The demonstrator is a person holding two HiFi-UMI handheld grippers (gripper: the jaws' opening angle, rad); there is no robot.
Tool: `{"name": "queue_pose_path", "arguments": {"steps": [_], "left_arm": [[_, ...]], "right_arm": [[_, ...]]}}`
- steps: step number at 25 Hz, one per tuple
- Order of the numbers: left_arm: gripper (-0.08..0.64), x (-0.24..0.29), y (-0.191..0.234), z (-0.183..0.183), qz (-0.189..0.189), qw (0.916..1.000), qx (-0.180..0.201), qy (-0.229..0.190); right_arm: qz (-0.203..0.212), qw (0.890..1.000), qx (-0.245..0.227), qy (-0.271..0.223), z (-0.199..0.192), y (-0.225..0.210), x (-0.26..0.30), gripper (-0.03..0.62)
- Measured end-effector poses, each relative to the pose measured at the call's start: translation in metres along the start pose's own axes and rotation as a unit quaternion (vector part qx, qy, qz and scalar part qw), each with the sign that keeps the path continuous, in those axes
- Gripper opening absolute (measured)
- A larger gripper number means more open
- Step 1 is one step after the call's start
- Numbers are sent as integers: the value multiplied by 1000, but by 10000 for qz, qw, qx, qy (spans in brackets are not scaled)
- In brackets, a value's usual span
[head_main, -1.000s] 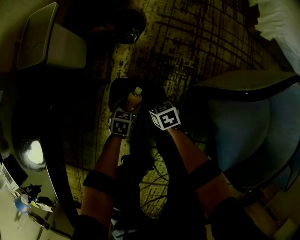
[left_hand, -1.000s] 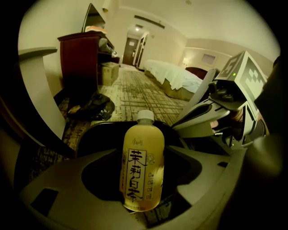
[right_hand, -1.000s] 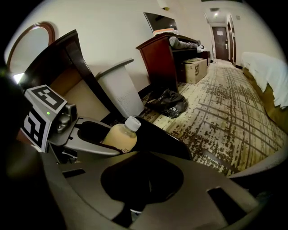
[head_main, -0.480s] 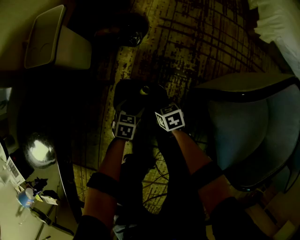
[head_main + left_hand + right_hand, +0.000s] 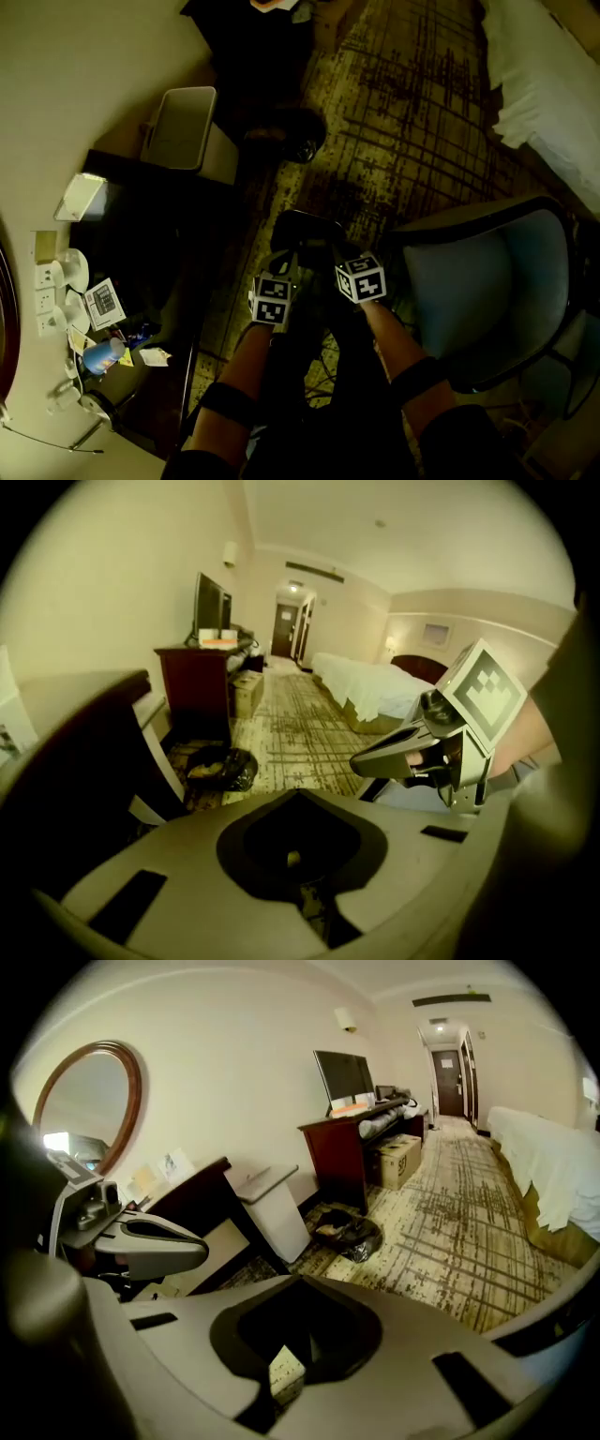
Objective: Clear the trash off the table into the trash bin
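Observation:
Both grippers are held side by side above the patterned carpet, each shut with nothing in it. My left gripper point(image 5: 287, 239) point(image 5: 298, 799) has just been closing, and nothing is between its jaws. My right gripper point(image 5: 323, 242) point(image 5: 300, 1283) is level with it. Ahead on the floor stands a trash bin point(image 5: 289, 134) point(image 5: 221, 766) point(image 5: 349, 1232) lined with a black bag, with scraps inside. The dark table point(image 5: 150, 281) is at the left, and a blue cup point(image 5: 101, 356) and papers point(image 5: 103, 302) lie at its near end. No bottle shows in any view.
A white box with a sloping lid point(image 5: 183, 127) point(image 5: 270, 1206) stands between the table and the bin. A blue-grey chair point(image 5: 478, 281) is close on the right. A white bed point(image 5: 548, 84) lies beyond, and a dark cabinet with a screen point(image 5: 349, 1138) stands past the bin.
A second ago my left gripper held a capped bottle; now it is shut and empty and the bottle is out of sight. Both grippers have risen well above the floor.

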State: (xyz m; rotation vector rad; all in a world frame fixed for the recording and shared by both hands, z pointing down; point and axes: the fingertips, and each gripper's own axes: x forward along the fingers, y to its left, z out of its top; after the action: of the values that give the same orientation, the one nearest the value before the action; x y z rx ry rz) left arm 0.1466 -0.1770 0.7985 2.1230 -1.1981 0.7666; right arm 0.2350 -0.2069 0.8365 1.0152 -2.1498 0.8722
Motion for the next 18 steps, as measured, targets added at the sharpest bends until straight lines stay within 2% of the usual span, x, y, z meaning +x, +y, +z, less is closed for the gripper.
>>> {"name": "queue_pose_path", "arguments": {"steps": [5,9,14,18], "left_arm": [[2,-110,-7,70,531,9967,-156,-592],[2,-193,-5,98,997,9893,-323,-1011],[2,-283,15,92,1718,9732,-534,-1431],[2,-357,49,49,2462,9512,-949,-1601]], "right_arm": [[180,9978,-425,-483,76,43,-77,6],[336,9943,-672,-762,122,83,-130,6],[717,9842,-1297,-967,158,143,-156,6],[1235,9703,-1825,-1002,169,220,-144,6]]}}
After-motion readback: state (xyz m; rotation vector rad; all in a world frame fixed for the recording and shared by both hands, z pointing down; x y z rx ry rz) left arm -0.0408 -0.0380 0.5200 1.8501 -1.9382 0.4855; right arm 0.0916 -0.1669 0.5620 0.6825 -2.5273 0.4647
